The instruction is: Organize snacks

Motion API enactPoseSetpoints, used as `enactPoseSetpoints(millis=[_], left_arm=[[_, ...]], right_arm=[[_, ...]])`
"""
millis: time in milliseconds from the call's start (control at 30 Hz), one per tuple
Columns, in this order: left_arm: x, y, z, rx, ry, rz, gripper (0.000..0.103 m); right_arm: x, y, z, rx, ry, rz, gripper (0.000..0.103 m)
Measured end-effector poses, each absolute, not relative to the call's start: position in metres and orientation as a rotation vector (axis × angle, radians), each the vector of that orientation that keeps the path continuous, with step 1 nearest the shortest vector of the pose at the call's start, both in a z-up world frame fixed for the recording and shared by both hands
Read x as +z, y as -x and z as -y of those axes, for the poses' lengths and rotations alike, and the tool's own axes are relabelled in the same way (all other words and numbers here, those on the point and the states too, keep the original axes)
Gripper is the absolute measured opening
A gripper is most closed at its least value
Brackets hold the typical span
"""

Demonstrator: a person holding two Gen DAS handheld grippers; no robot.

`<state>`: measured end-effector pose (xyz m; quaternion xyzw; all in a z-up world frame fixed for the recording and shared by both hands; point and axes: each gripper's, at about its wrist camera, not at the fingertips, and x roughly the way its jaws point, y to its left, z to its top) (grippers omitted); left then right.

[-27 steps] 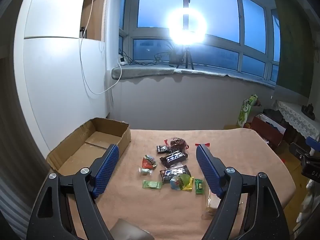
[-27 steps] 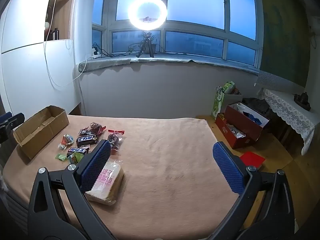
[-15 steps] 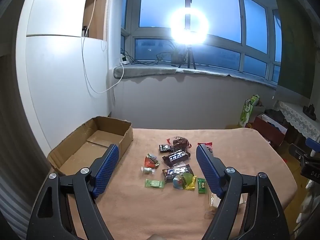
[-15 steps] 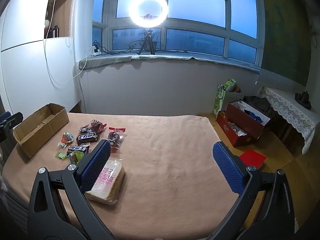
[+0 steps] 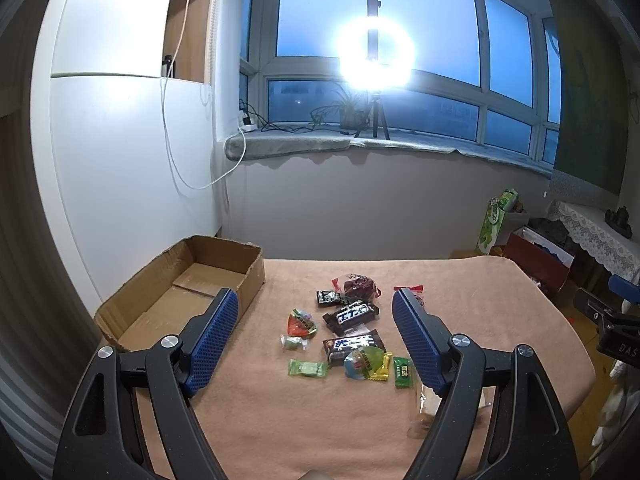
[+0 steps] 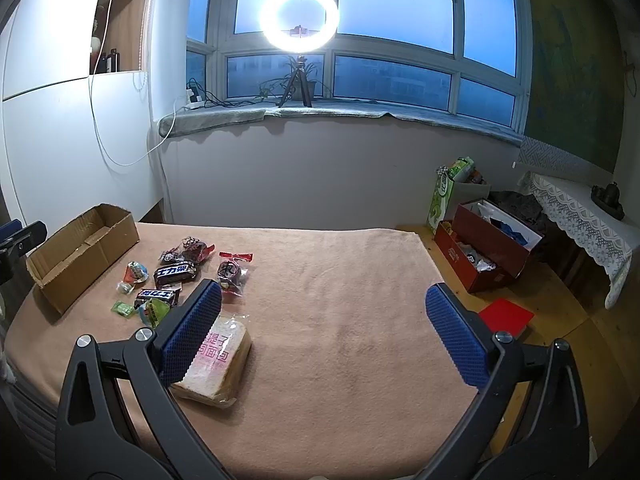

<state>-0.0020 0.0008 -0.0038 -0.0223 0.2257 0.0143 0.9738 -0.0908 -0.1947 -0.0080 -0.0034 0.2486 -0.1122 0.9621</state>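
My left gripper (image 5: pixel 312 332) and right gripper (image 6: pixel 322 320) hang spread and empty; snacks (image 5: pixel 348 336) unsorted, cardboard box (image 5: pixel 160 300) unfilled.

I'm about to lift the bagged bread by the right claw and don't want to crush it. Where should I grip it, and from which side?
Judging by its pose, take the bread across its long side edges near the middle, coming down from above. It lies flat on the blanket, so only top and edges are free. The right claw is open wide; close gently, the loaf looks soft.
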Motion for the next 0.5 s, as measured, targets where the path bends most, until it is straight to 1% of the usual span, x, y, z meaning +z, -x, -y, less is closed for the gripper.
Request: enactPoseSetpoints(millis=[500], left_arm=[[-0.0019, 0.0012, -0.0038, 0.03, 0.038, -0.452, 0.08]], right_arm=[[-0.0071, 0.0898, 0.1949, -0.23, 0.008, -0.506, 0.103]])
